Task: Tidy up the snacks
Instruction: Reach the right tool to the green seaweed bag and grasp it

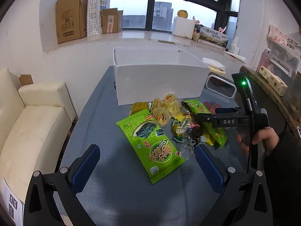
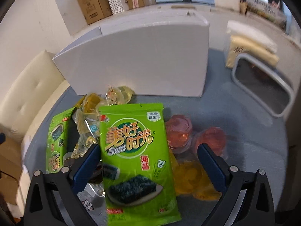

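A pile of snacks lies on the blue-grey table in front of an open white box (image 1: pixel 160 79). A green seaweed packet (image 1: pixel 150 143) lies nearest my left gripper (image 1: pixel 147 160), which is open and empty just short of it. Yellow jelly cups (image 1: pixel 161 111) and dark clear-wrapped sweets (image 1: pixel 190 131) lie beyond. My right gripper (image 2: pixel 148 160) is open and hovers over a second green seaweed packet (image 2: pixel 135 150); it also shows in the left wrist view (image 1: pixel 203 116). Red jelly cups (image 2: pixel 178 130) and a yellow pouch (image 2: pixel 190 179) lie right of that packet.
A grey-framed tray (image 2: pixel 263 86) sits right of the box (image 2: pixel 141 60). A cream sofa (image 1: pixel 28 124) stands left of the table. Cardboard boxes (image 1: pixel 71 17) line the window sill. A shelf with items (image 1: pixel 278 69) is on the right.
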A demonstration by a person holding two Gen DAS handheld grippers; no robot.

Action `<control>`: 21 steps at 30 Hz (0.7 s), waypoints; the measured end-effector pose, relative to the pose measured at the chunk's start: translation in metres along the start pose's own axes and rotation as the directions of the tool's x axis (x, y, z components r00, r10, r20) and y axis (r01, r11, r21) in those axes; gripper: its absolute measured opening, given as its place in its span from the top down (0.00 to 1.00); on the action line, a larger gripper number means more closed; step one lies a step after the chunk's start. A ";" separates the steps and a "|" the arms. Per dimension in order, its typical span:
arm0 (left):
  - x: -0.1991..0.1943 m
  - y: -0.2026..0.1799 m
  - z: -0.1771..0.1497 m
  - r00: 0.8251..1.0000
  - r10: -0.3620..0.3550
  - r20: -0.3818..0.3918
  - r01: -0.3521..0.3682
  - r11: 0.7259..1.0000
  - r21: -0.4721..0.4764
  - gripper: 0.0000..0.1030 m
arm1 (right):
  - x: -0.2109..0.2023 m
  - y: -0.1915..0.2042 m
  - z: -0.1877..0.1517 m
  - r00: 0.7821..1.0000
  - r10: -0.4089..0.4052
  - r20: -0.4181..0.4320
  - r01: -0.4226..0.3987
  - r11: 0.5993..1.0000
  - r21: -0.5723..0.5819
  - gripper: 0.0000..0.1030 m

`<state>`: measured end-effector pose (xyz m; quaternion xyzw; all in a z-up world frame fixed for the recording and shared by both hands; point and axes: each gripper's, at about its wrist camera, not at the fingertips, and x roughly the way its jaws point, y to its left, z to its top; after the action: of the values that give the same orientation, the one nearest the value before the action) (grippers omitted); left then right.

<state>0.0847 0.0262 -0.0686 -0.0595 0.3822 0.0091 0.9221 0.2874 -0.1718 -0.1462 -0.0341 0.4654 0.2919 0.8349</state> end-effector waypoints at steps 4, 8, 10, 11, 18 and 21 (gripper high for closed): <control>0.008 0.003 0.000 1.000 0.001 -0.013 -0.001 1.000 -0.010 0.00 | 0.006 -0.014 0.000 0.998 0.060 -0.012 -0.060 0.998 0.036 0.00; 0.013 0.005 -0.001 1.000 0.005 -0.026 -0.005 1.000 -0.023 0.00 | -0.007 -0.016 -0.003 0.993 0.112 0.034 -0.113 0.993 0.045 0.30; 0.015 0.006 -0.002 1.000 0.005 -0.029 -0.006 1.000 -0.028 0.00 | -0.019 -0.014 -0.003 0.988 0.139 0.064 -0.142 0.989 0.044 0.61; 0.015 0.006 -0.002 0.999 0.007 -0.031 -0.008 0.999 -0.031 0.00 | -0.023 -0.012 -0.002 0.987 0.149 0.064 -0.151 0.988 0.040 0.65; 0.012 0.005 -0.003 1.000 0.008 -0.025 -0.009 1.000 -0.028 0.00 | -0.013 -0.008 -0.007 0.998 0.040 0.054 -0.042 0.999 0.028 0.16; 0.013 0.005 -0.002 1.000 0.011 -0.030 -0.011 1.000 -0.026 0.00 | -0.013 -0.023 -0.005 0.995 0.078 0.057 -0.082 0.995 0.064 0.16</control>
<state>0.0918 0.0304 -0.0797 -0.0696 0.3960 0.0182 0.9154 0.2902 -0.1984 -0.1438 0.0201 0.4529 0.3105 0.8355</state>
